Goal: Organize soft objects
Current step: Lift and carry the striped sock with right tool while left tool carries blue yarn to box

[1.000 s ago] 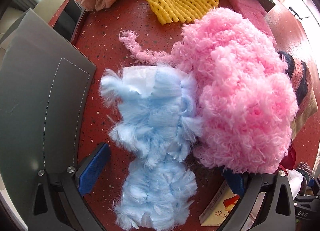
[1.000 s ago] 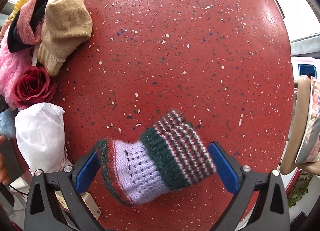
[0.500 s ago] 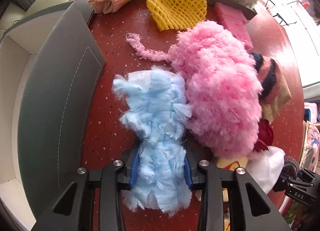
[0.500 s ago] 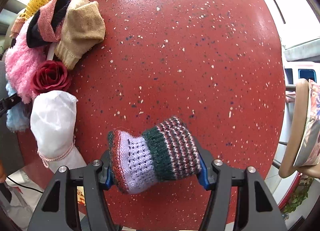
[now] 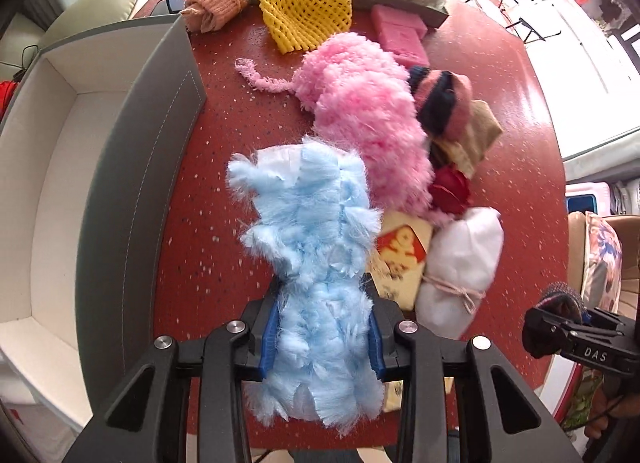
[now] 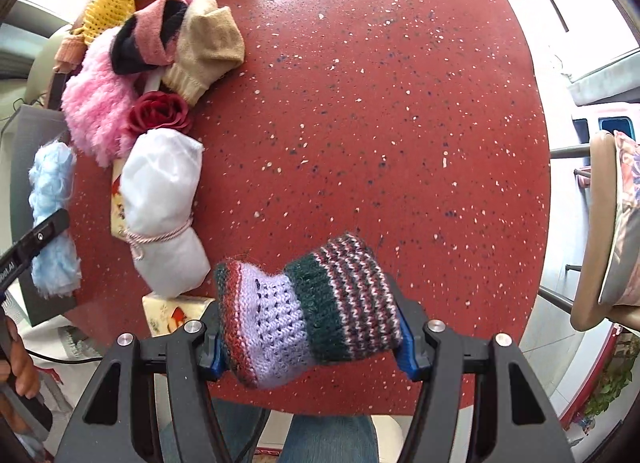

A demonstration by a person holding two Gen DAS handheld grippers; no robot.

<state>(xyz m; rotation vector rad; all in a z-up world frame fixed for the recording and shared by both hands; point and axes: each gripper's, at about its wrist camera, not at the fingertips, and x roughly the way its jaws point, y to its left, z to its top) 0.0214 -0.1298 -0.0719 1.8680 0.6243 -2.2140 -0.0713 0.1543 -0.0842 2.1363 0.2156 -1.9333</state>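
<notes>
Spanning both views, we see the red table point(image 6: 400, 103), the grey box point(image 5: 132, 167) at its left edge; our left gripper point(image 5: 323, 337) clamps the blue fluffy duster point(image 5: 312, 247), our right gripper point(image 6: 310, 337) clamps the knitted sock point(image 6: 308, 307) above the near edge.

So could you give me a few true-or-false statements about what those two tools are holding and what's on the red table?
1. The left tool grips a fluffy blue duster. True.
2. The right tool is open and holds nothing. False: it is shut on a striped knitted piece.
3. A red rose lies beside the white tied bundle. True.
4. The yellow foam net lies inside the grey box. False: it lies at the far side of the table.
</notes>
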